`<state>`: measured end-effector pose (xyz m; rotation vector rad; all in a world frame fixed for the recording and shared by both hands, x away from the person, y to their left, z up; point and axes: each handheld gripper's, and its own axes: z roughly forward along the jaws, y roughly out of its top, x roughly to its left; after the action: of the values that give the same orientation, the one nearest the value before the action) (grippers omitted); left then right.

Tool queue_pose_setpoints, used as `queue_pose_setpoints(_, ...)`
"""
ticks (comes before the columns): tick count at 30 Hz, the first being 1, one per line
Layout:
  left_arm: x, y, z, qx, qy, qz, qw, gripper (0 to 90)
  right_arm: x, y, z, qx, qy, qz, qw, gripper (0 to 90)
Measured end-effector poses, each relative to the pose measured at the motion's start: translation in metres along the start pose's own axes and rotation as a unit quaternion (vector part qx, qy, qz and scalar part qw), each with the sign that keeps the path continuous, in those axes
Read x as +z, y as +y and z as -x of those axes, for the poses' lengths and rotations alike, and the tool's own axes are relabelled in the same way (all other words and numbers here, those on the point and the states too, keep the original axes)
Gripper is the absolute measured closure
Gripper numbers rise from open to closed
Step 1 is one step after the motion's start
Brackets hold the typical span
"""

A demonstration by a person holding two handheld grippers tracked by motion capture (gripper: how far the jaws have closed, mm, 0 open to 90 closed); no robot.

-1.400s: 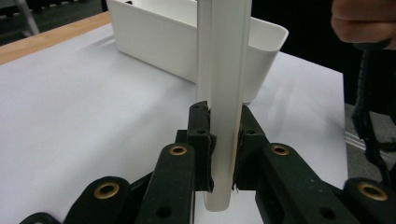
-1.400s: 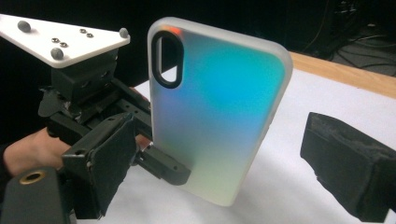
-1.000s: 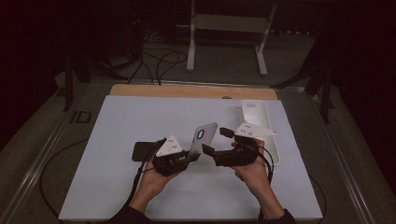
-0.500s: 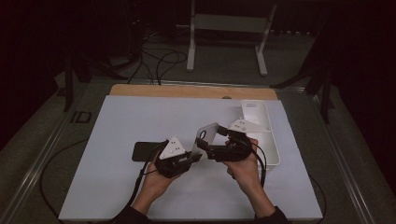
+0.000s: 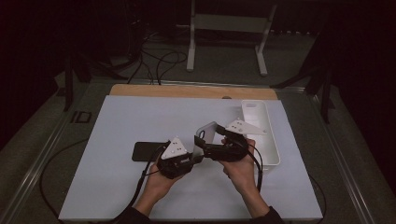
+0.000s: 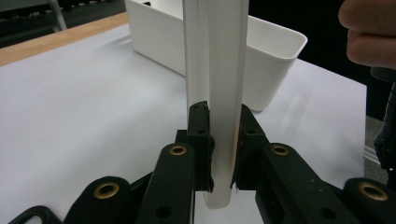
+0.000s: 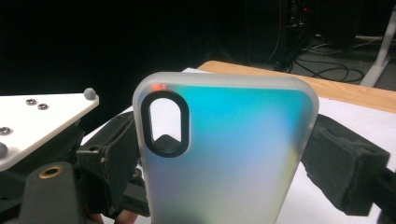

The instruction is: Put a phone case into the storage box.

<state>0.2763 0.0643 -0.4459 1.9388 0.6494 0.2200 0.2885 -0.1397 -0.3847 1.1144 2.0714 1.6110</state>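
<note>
A translucent white phone case (image 5: 208, 134) stands upright above the white mat between the two grippers. My left gripper (image 6: 223, 156) is shut on its lower edge, which shows edge-on in the left gripper view. In the right gripper view the case (image 7: 233, 154) faces the camera with its oval camera cutout at the upper left. My right gripper (image 5: 204, 145) reaches in from the right, its jaws apart on either side of the case. One padded finger (image 7: 345, 172) sits by the case's right edge. A black phone (image 5: 145, 151) lies flat to the left of my left gripper (image 5: 195, 156).
A long white tray (image 5: 270, 140) sits at the mat's right side, close behind the right hand; it shows beyond the case as the tray (image 6: 266, 56). A wooden strip (image 5: 187, 91) runs along the table's far edge. Cables trail from both grippers toward the near edge.
My right gripper has moved left, up to the case, and its jaws now flank it. The left gripper has kept its hold and barely shifted.
</note>
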Motion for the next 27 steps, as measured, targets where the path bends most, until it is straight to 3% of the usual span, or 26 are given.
queue_pose_setpoints(5, 0.0, 0.0, 0.0, 0.003, 0.004, -0.001, 1.0, 80.0, -0.001, -0.001, 0.0, 0.001, -0.001, 0.001, 1.0, 17.0)
queue_pose_setpoints(10, -0.001, 0.0, -0.001, 0.006, 0.003, 0.003, 1.0, 68.2, -0.001, -0.002, -0.001, -0.003, -0.002, 0.001, 1.0, 17.0)
queue_pose_setpoints(11, -0.005, 0.001, -0.002, 0.005, 0.013, 0.006, 0.9999, 57.5, -0.001, -0.002, -0.001, -0.005, -0.005, 0.002, 1.0, 17.0)
queue_pose_setpoints(14, -0.007, 0.002, -0.003, 0.002, 0.029, 0.006, 0.9996, 39.6, -0.001, -0.002, 0.0, -0.005, -0.007, 0.003, 1.0, 17.0)
queue_pose_setpoints(15, -0.008, 0.002, -0.003, 0.002, 0.039, 0.004, 0.9992, 39.6, -0.001, -0.002, 0.0, -0.005, -0.007, 0.003, 1.0, 17.0)
queue_pose_setpoints(16, -0.012, 0.003, -0.005, 0.002, 0.06, 0.006, 0.9982, 30.9, -0.002, -0.002, 0.001, -0.007, -0.012, 0.002, 0.9999, 17.0)
queue_pose_setpoints(19, -0.019, 0.003, -0.008, -0.004, 0.077, 0.015, 0.9969, 16.9, -0.003, -0.002, 0.002, -0.006, -0.015, 0.004, 0.9999, 17.0)
queue_pose_setpoints(20, -0.026, 0.001, -0.01, -0.005, 0.1, 0.018, 0.9949, 14.3, -0.004, -0.002, 0.003, -0.006, -0.016, 0.004, 0.9998, 17.0)
queue_pose_setpoints(24, -0.036, -0.003, -0.017, -0.016, 0.113, 0.021, 0.9933, 0.4, -0.005, -0.002, 0.005, -0.004, -0.017, 0.006, 0.9998, 17.0)
queue_pose_setpoints(26, -0.043, -0.007, -0.022, -0.022, 0.121, 0.023, 0.9922, 0.0, -0.005, -0.002, 0.005, -0.004, -0.018, 0.006, 0.9998, 17.0)
queue_pose_setpoints(27, -0.049, -0.011, -0.026, -0.03, 0.134, 0.023, 0.9903, 0.0, -0.005, -0.002, 0.005, -0.006, -0.018, 0.006, 0.9998, 17.0)
